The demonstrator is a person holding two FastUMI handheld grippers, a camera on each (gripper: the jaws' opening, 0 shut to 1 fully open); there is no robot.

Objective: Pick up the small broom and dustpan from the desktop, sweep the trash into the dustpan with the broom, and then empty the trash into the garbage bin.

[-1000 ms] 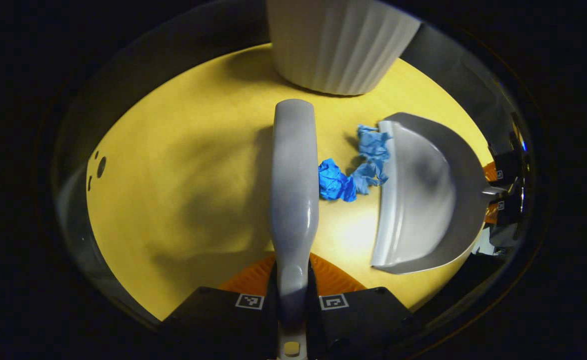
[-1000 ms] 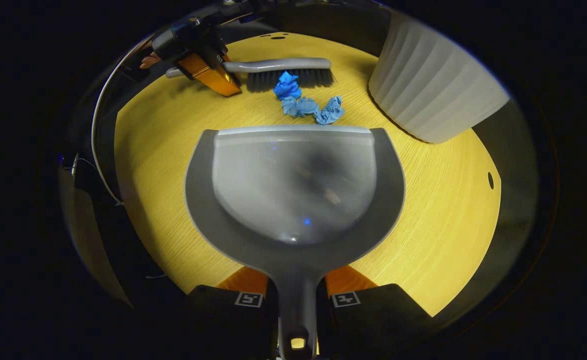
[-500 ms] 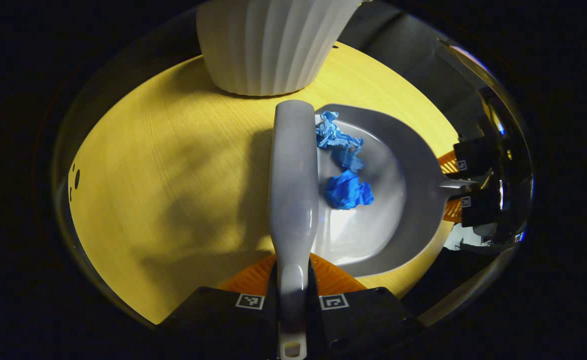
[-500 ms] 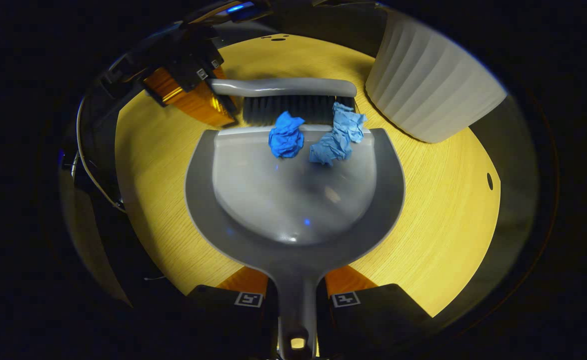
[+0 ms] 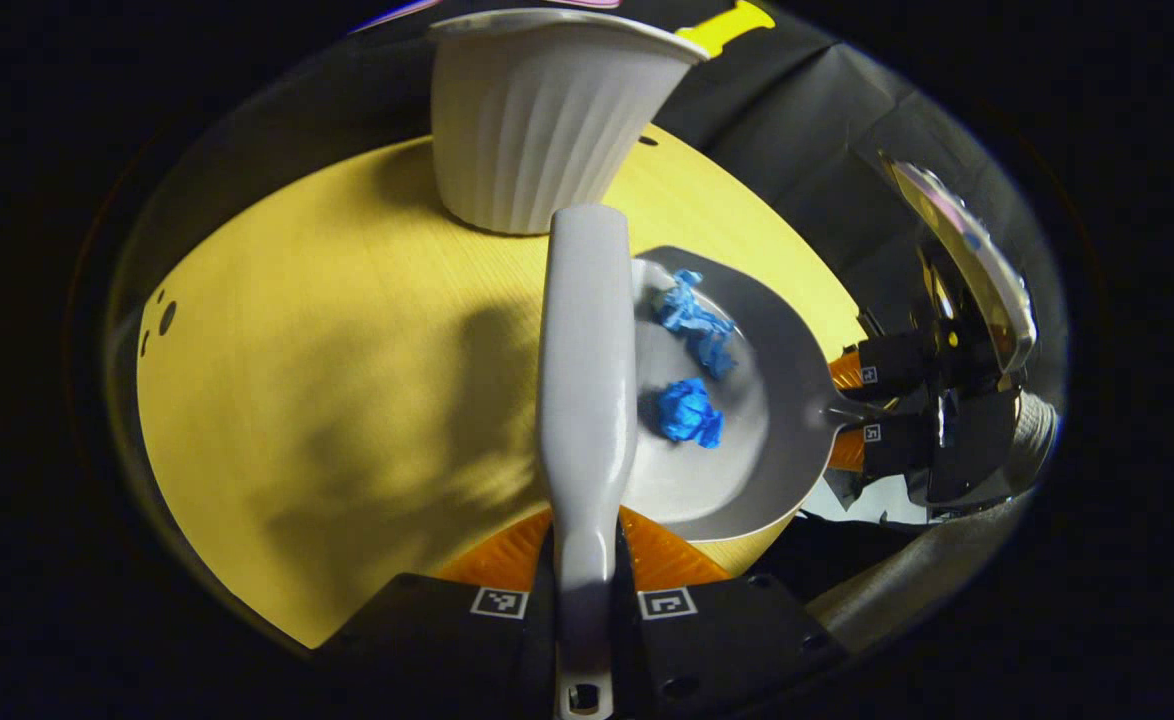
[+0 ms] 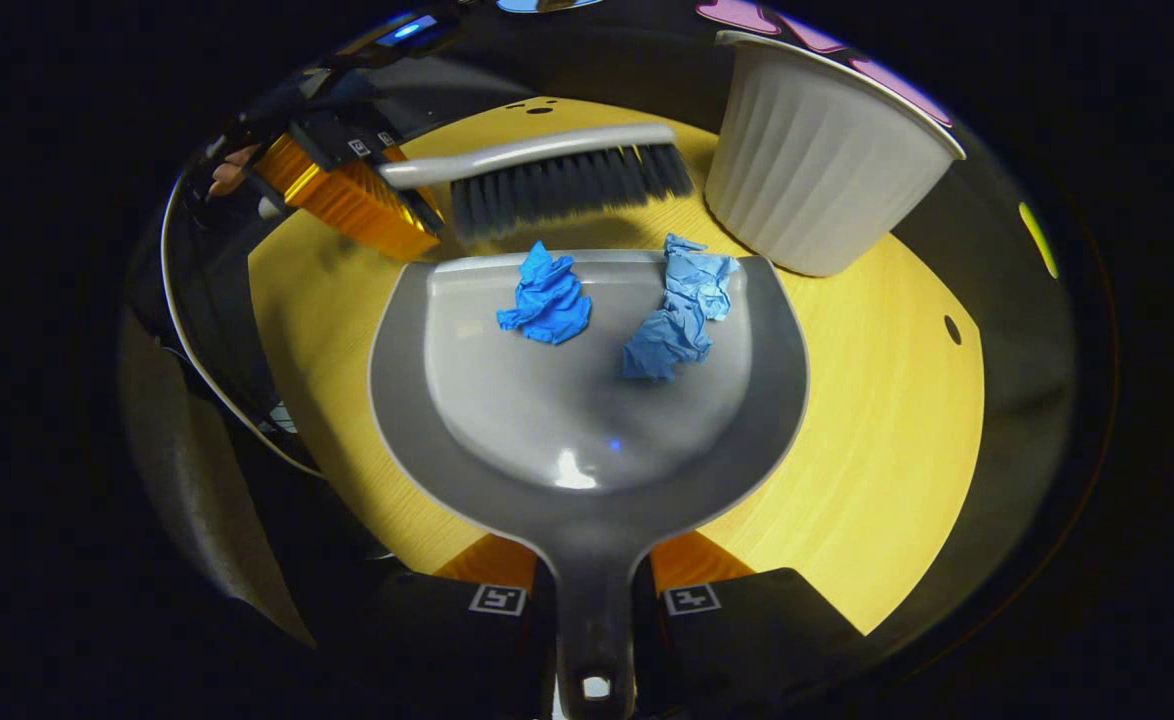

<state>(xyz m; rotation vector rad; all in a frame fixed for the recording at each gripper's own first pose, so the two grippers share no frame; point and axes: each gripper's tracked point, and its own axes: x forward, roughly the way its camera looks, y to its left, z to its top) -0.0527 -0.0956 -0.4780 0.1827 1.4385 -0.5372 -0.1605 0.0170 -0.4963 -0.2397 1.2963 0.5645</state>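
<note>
With both crumpled blue paper scraps [image 6: 547,300] lying near the lip of the grey plastic dustpan [image 6: 587,400], clamped by its handle in the right gripper [image 6: 592,600], tilt it back before carrying it to the white ribbed garbage bin [image 6: 817,190], while the left gripper [image 5: 587,600], clenched on the grey small broom [image 5: 587,380], lifts clear.

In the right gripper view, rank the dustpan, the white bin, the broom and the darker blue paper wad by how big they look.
1. dustpan, though nearest the camera
2. white bin
3. broom
4. darker blue wad

The bin stands farther off, so its real size against the dustpan is unsure.
</note>
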